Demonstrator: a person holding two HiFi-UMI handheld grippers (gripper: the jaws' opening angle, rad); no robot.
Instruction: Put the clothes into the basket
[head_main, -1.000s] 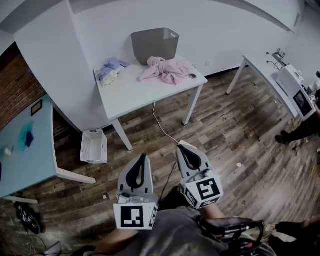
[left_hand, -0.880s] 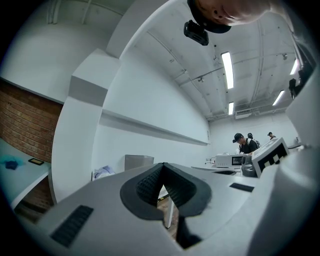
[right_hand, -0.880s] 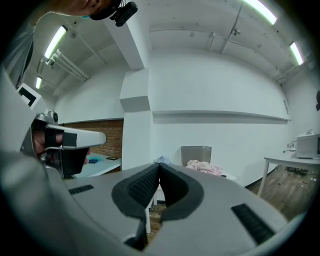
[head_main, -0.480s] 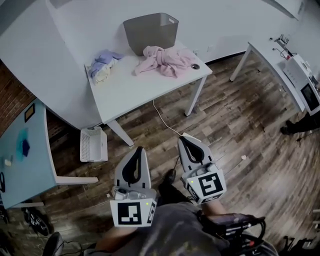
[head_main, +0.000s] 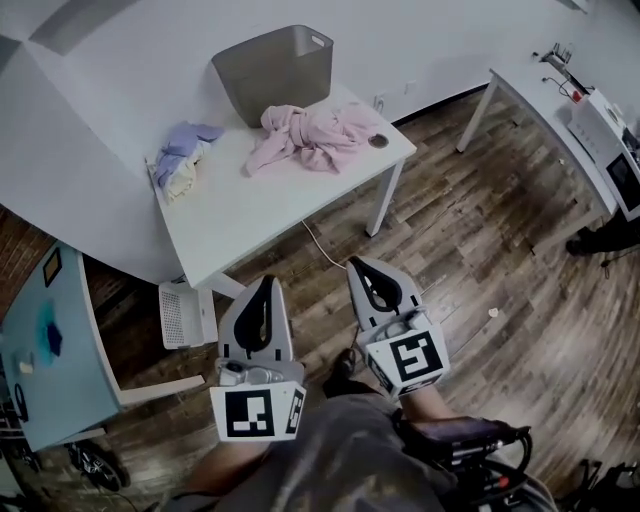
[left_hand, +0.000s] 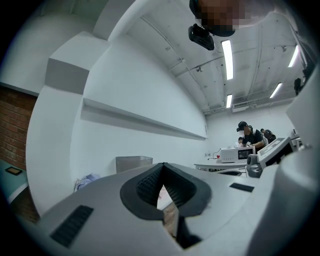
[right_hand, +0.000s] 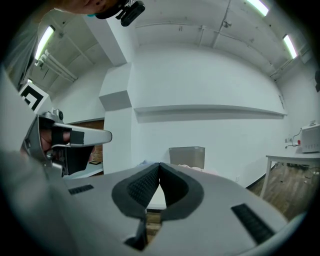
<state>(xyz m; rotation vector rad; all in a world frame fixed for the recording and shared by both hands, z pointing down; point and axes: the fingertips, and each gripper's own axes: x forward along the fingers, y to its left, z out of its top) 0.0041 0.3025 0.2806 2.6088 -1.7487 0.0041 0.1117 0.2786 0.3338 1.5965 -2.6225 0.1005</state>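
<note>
Left tool (head_main: 268, 281): jaws together, tips meeting, nothing between them. Right tool (head_main: 356, 263): the same, pads closed on each other and empty. Both are held level, side by side in front of the person, pointing toward the worktop (head_main: 250, 215).

The tools are well apart from the worktop, with open wooden floor (head_main: 470, 260) between them.

On the worktop:
- The grey basket (head_main: 275, 70) stands upright at the far edge, against the wall.
- A crumpled pink garment (head_main: 312, 136) lies just in front of the basket, on its right side.
- A lavender and pale-yellow pile (head_main: 181, 160) lies near the left end, apart from both.

Step in hand, as I judge it: getting within reach. No garment is grasped and none is in the basket that I can see.

Next move calls for closing the gap to the worktop, opening one tool and bringing it down over a fold of the pink garment, the nearer piece to the basket.

Hard to make out:
- Most of the basket's interior is dark.
- I cannot count the pieces in the lavender pile.
- A small dark round object (head_main: 378, 141) beside the pink garment is unidentifiable.
- In both gripper views the tool bodies cover most of the clothes.
- A white crate (head_main: 186, 314) on the floor is partly cut off by the worktop.
</note>
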